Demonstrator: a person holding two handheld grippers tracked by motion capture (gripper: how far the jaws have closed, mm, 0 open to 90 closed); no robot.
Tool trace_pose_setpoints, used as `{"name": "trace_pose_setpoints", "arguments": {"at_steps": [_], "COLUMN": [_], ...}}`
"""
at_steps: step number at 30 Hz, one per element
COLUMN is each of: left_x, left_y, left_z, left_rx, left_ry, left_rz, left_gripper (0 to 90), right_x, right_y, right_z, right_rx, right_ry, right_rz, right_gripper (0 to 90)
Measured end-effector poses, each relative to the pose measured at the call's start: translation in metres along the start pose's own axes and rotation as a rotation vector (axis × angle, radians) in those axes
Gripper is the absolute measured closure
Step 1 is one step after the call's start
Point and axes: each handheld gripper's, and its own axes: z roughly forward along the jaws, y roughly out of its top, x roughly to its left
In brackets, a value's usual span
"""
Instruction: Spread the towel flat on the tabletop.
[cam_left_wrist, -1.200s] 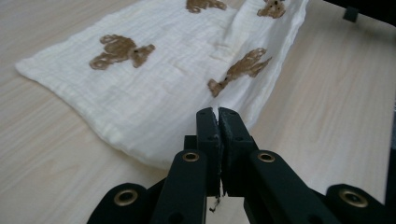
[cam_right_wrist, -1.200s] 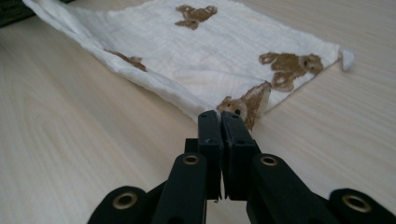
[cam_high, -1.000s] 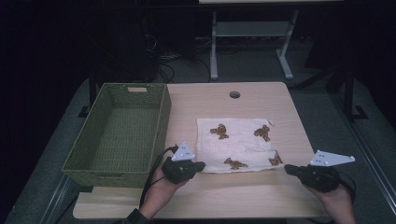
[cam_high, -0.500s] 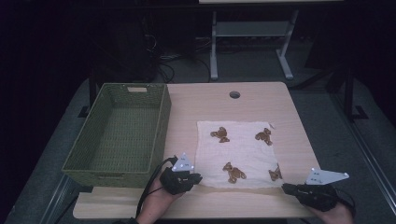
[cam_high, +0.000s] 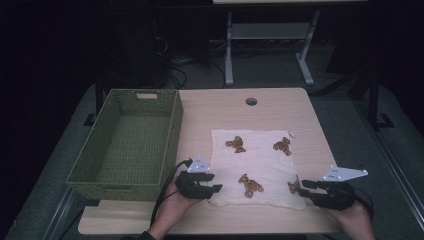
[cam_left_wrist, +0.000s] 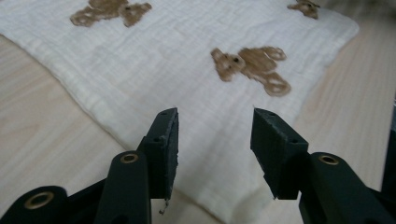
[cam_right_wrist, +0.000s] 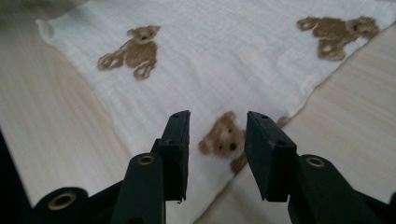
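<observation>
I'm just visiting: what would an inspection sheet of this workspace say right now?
Surface: light wooden table with a round hole near the far edge.
Job's things: white cloth printed with brown bears, lying flat; green woven basket, nothing in it.
Clutter: small white scrap beside the cloth.
Grippers: left gripper and right gripper at the cloth's near corners, jaws just opened, cloth lying under them, not pinched.
Cables: black cable trailing from the left gripper.
Surroundings: dark room, grey floor, metal stand behind.
</observation>
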Motion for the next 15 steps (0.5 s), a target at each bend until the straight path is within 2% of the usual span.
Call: {"name": "trace_pose_setpoints", "arguments": {"at_steps": [7, 15], "left_x": [0.012, 0.028], "left_y": [0.015, 0.033], "left_z": [0.011, 0.020], "left_rx": [-0.015, -0.039], "left_ry": [0.028, 0.081], "left_rz": [-0.016, -0.022], "left_gripper": [48.9, 52.1], "right_x": [-0.014, -0.036], "right_y": [0.017, 0.041], "right_z": [0.009, 0.015], "right_rx": [-0.016, -0.058], "right_ry": [-0.033, -0.033], "right_rz": [0.003, 0.011], "right_gripper": [60.7, 60.9]}}
